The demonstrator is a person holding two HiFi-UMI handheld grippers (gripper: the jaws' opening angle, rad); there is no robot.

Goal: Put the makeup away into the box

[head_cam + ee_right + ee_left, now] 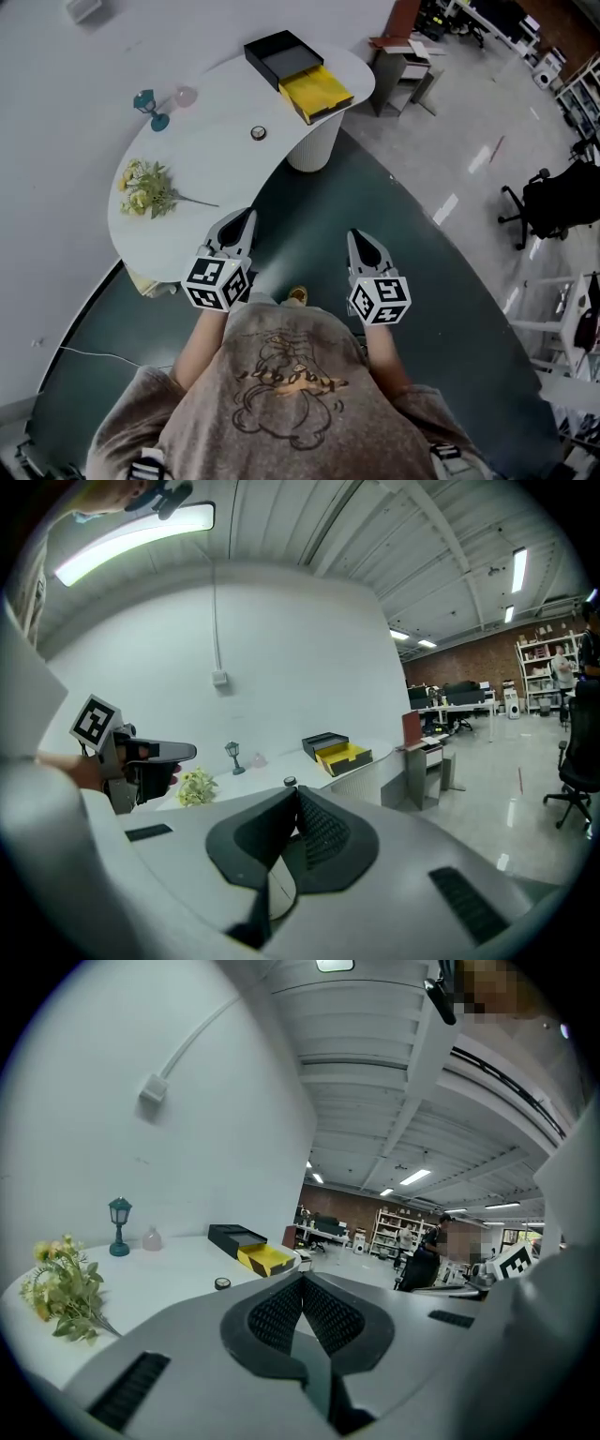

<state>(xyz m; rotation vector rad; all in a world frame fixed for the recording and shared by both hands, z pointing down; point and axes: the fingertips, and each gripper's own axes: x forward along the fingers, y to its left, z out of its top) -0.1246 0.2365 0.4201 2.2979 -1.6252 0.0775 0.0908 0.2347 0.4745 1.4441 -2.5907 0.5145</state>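
Note:
A small round makeup compact [259, 133] lies on the white curved table [211, 155], a little nearer to me than the box. The black box [279, 54] stands at the table's far end with its yellow drawer [317, 92] pulled out. Both grippers hang in the air short of the table's near edge, apart from every object. My left gripper [246, 216] has its jaws shut with nothing in them. My right gripper [356, 236] is also shut and empty. The left gripper view shows the compact [222, 1283] and box [248, 1245] ahead.
A bunch of yellow flowers [145, 187] lies on the table's left part. A teal lamp figure [150, 108] and a pink bottle [186, 96] stand at its far left. The table's white pedestal [314, 145] and a small desk [403, 70] are to the right, an office chair [553, 202] farther right.

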